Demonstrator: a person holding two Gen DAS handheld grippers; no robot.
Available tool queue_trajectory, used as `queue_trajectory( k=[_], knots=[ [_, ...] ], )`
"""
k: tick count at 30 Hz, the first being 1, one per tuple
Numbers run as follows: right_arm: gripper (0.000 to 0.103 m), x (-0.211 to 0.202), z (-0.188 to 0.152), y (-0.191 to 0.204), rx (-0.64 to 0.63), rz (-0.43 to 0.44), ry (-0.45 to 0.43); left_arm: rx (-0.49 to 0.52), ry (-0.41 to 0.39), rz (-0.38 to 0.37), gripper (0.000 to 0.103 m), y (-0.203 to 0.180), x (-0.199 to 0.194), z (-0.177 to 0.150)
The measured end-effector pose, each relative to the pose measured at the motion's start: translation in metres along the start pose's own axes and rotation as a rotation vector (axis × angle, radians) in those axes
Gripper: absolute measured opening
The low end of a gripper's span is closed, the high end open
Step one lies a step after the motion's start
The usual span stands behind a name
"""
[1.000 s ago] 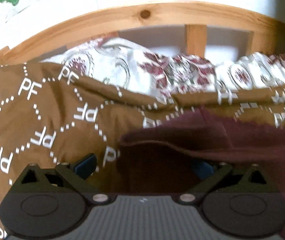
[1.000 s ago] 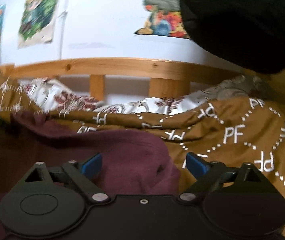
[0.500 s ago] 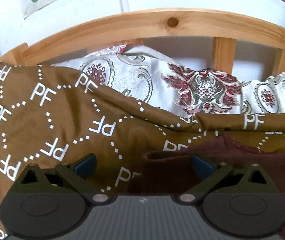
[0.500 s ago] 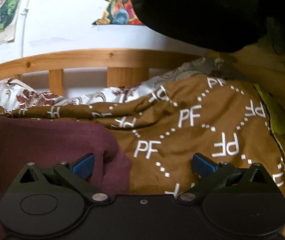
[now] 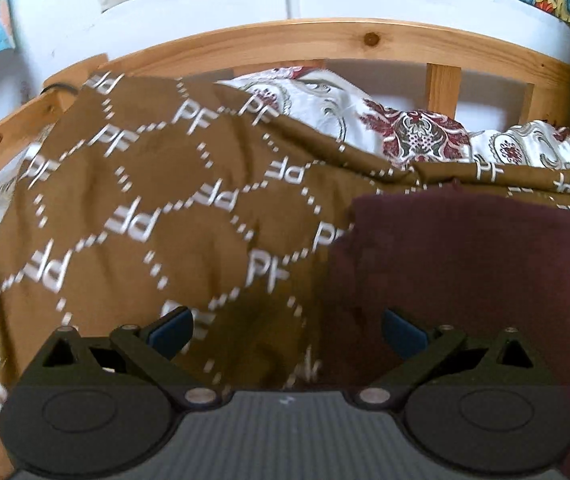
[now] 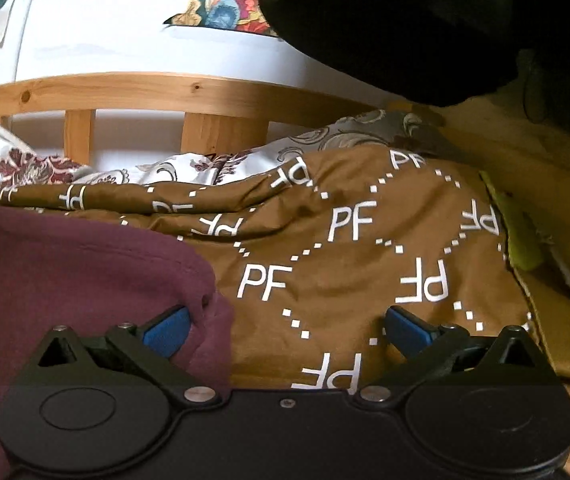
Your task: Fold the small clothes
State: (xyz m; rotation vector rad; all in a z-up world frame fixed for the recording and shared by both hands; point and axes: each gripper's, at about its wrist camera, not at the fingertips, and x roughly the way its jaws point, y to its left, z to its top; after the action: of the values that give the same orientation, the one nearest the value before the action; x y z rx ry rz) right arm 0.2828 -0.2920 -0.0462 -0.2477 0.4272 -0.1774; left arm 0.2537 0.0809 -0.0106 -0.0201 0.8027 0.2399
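Note:
A maroon garment (image 5: 477, 264) lies on a brown bedspread printed with white "PF" letters (image 5: 133, 216). In the left wrist view it fills the right side. My left gripper (image 5: 287, 330) is open and empty, over the garment's left edge and the bedspread. In the right wrist view the garment (image 6: 65, 272) lies at the left, with a rounded folded edge beside my left blue fingertip (image 6: 165, 330). My right gripper (image 6: 285, 332) is open and empty, mostly over the bedspread (image 6: 345, 256).
A wooden bed rail with slats (image 5: 325, 40) runs along the back, by a white wall with posters. A white and red patterned sheet (image 5: 413, 136) bunches under the rail. A large dark shape (image 6: 405, 20) hangs at the upper right. A yellow-green cloth (image 6: 517, 232) lies at the bedspread's right edge.
Both grippers have drawn outward from the garment: the left one to the left, the right one to the right. The garment now lies at the inner side of each view. Both stay open.

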Motion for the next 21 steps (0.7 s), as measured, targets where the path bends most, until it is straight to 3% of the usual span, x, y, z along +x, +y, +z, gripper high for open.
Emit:
queue_trajectory(
  k=[5, 13, 21],
  knots=[
    [0.102, -0.016, 0.003, 0.005, -0.011, 0.004, -0.030, -0.029, 0.033, -0.077, 0.102, 0.013, -0.015, -0.023],
    [0.102, -0.044, 0.002, 0.019, 0.021, 0.081, -0.052, -0.042, 0.081, -0.200, 0.102, 0.012, -0.026, -0.051],
    [0.102, -0.073, -0.005, 0.066, -0.071, 0.220, -0.057, -0.026, 0.096, -0.207, 0.102, 0.000, -0.030, -0.061]
  ],
)
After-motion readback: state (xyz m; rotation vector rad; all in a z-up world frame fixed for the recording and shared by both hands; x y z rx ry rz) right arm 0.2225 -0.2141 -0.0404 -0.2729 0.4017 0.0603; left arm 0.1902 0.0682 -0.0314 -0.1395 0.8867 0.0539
